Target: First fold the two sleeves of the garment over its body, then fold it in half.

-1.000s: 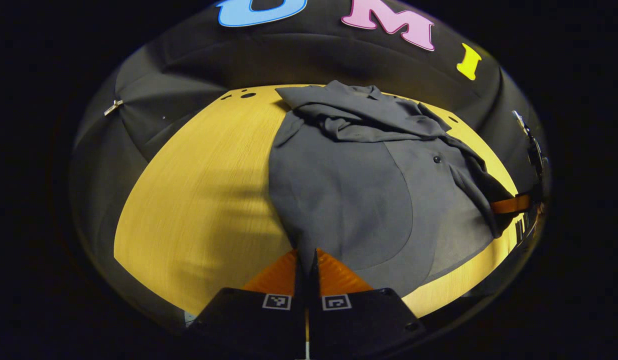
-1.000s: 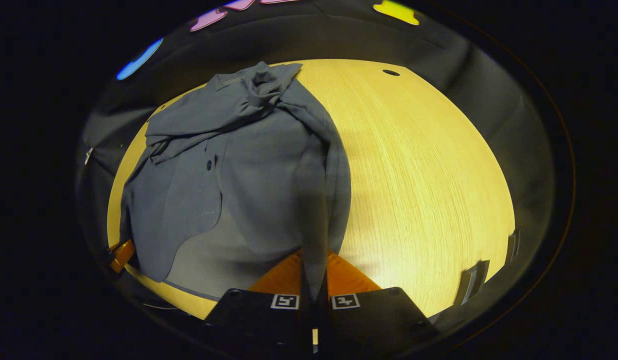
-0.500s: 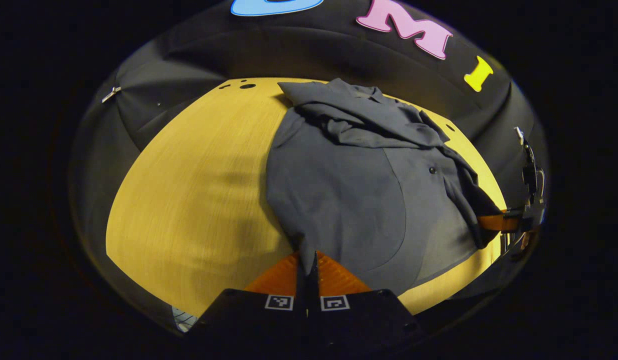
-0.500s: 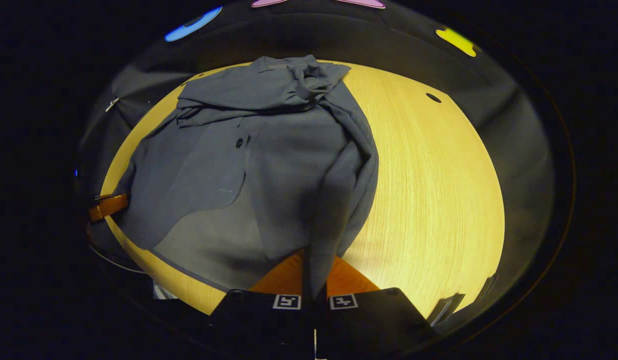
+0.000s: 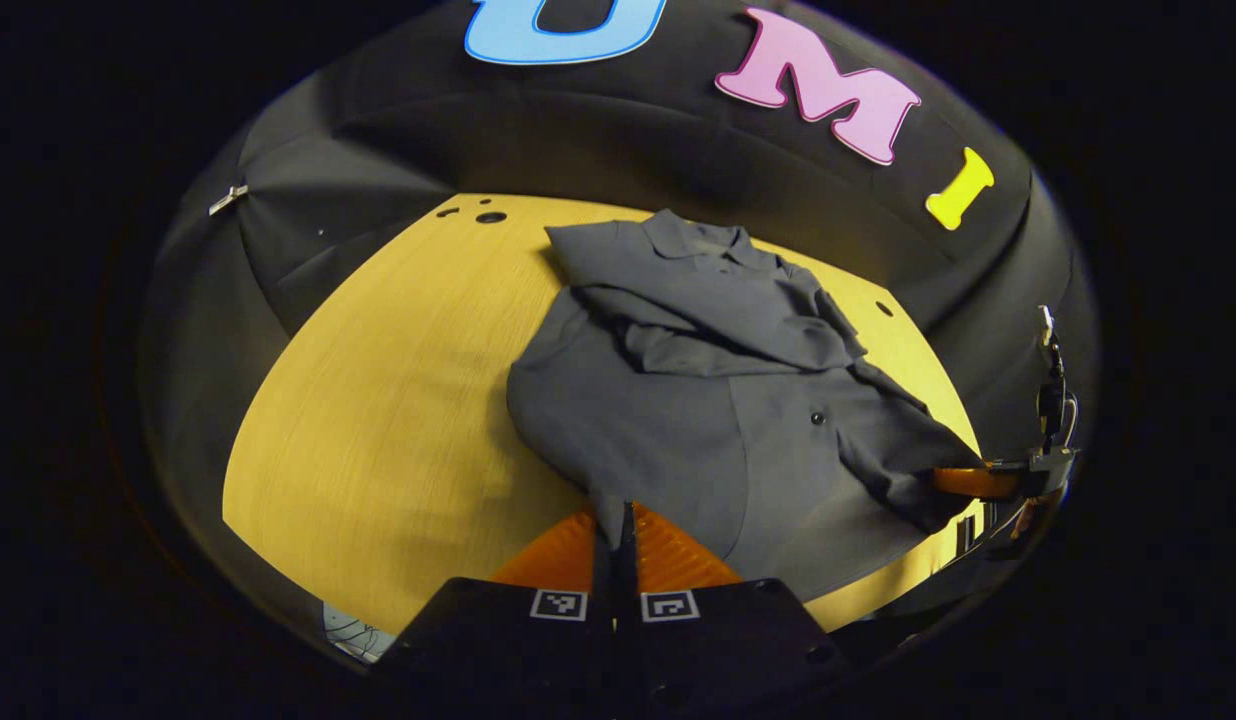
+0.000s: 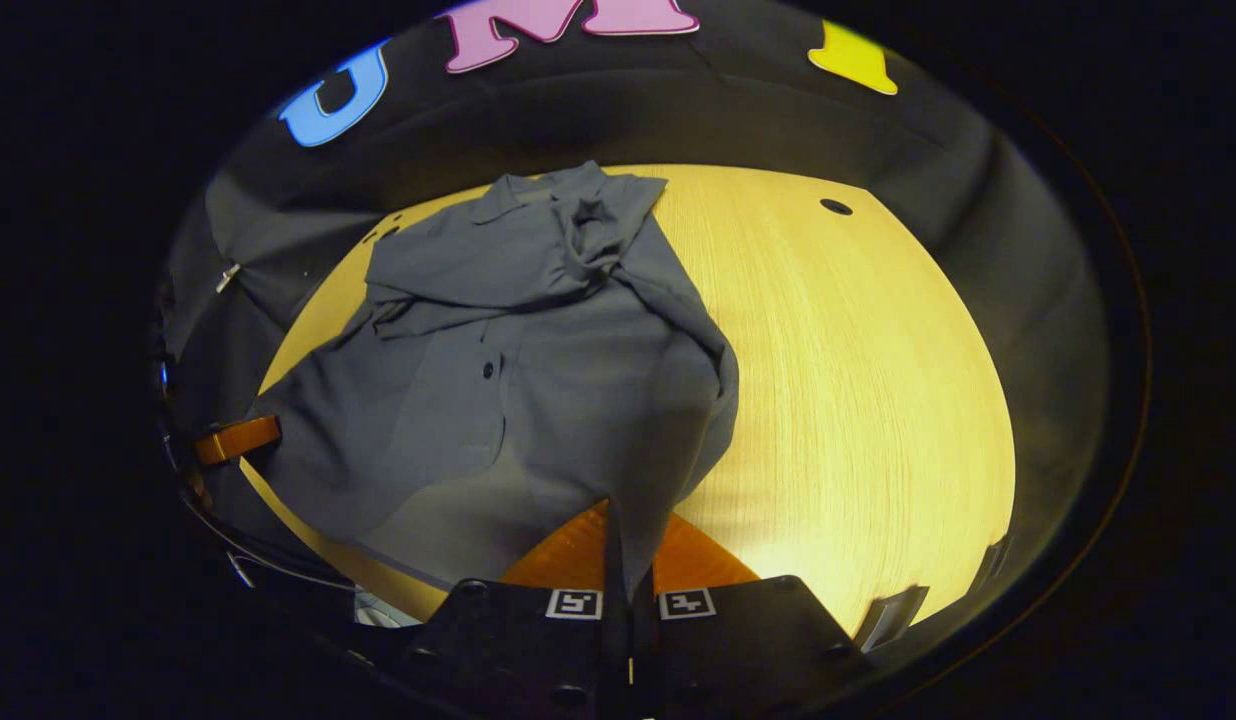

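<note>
I hold the grey garment point(image 5: 698, 400) by its near hem with both tools. My left gripper point(image 5: 618, 535) has its two fingers pressed together on a pinch of the cloth at the hem's left corner, and the fabric rises from the table point(image 5: 378, 400) into that grip. My right gripper point(image 6: 628, 545) is clamped the same way on the opposite hem corner, a taut ridge of cloth running up from its fingers. In the left gripper view I also see my right gripper at the far right edge, against the garment's side.

The garment lies on the yellow wooden table, collar point(image 6: 518, 195) toward the booth wall. Both sleeves are folded in over the chest, bunched below the collar; which sleeve lies on top I cannot tell for sure. A dark button point(image 6: 487, 369) shows on the front.
</note>
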`<state>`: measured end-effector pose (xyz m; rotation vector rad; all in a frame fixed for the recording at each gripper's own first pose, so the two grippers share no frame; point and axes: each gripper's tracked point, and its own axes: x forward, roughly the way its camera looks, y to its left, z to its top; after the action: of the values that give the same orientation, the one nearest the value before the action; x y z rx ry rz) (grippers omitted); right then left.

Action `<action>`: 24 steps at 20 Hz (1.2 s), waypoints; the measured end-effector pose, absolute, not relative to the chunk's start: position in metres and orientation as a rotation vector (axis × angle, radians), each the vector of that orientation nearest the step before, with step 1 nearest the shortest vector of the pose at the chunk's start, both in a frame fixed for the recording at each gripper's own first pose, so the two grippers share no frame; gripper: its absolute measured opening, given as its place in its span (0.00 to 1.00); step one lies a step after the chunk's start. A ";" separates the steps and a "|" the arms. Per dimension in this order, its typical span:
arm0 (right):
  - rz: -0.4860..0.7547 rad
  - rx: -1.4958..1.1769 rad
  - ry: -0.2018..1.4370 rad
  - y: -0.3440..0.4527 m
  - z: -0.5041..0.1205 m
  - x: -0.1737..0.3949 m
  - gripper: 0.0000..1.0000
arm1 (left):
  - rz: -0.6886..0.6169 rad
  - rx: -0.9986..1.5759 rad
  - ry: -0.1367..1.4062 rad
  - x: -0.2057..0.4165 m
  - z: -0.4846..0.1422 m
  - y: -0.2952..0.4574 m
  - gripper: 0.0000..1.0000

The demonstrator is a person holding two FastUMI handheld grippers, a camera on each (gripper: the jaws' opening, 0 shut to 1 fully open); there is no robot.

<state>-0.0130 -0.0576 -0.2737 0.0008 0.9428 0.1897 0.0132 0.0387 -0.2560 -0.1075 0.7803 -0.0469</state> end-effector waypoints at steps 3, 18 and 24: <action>0.202 0.012 0.896 -0.052 -0.255 0.004 0.06 | -0.041 -0.105 0.756 0.025 -0.240 0.036 0.06; 0.265 -0.011 0.666 -0.022 -0.183 0.123 0.06 | -0.036 -0.139 0.545 0.136 -0.152 0.037 0.05; 0.258 -0.007 0.603 -0.018 -0.175 0.187 0.06 | -0.039 -0.133 0.480 0.201 -0.137 0.037 0.05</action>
<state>0.1871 -0.0183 -0.1752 -0.0072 0.6033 0.2576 0.2010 0.0371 -0.1369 -0.1333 0.4800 -0.0392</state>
